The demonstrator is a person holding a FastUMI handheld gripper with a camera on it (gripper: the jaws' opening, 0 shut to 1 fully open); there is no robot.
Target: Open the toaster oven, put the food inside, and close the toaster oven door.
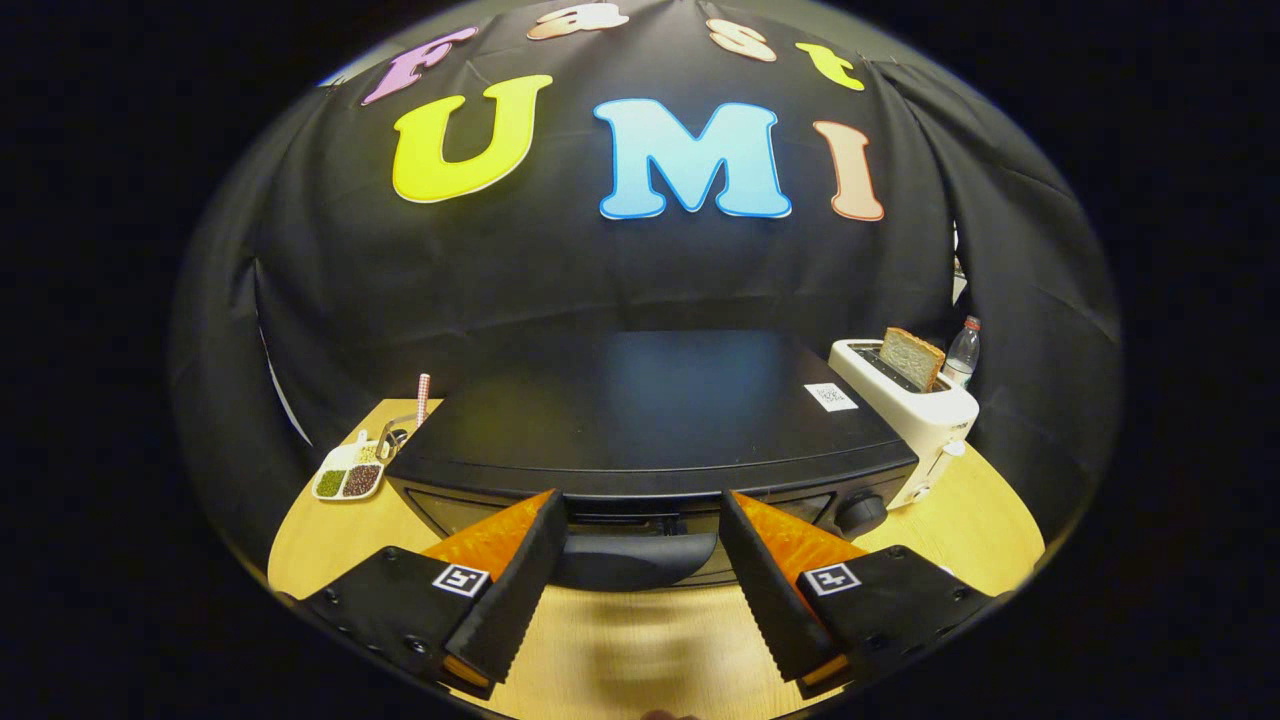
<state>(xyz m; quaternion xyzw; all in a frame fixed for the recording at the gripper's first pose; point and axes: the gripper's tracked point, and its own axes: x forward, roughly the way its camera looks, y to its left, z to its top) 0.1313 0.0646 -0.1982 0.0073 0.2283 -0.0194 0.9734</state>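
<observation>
Reaching for the oven (pixel 650 420) handle (pixel 635 560), the claw (pixel 642 530) hangs spread just before it, door shut; next, I'd guess, pinch and pull down.

Toaster oven (pixel 640 420): black, top w/ soft sheen, door handle (pixel 632 560) smooth dark plastic. Tabletop (pixel 640 650) is seen as pale wood, smooth. Fingers (pixel 510 590), spread apart either side of handle: matt black ribbed pads, glossy orange backs. Toaster (pixel 915 410): white glossy plastic.
</observation>
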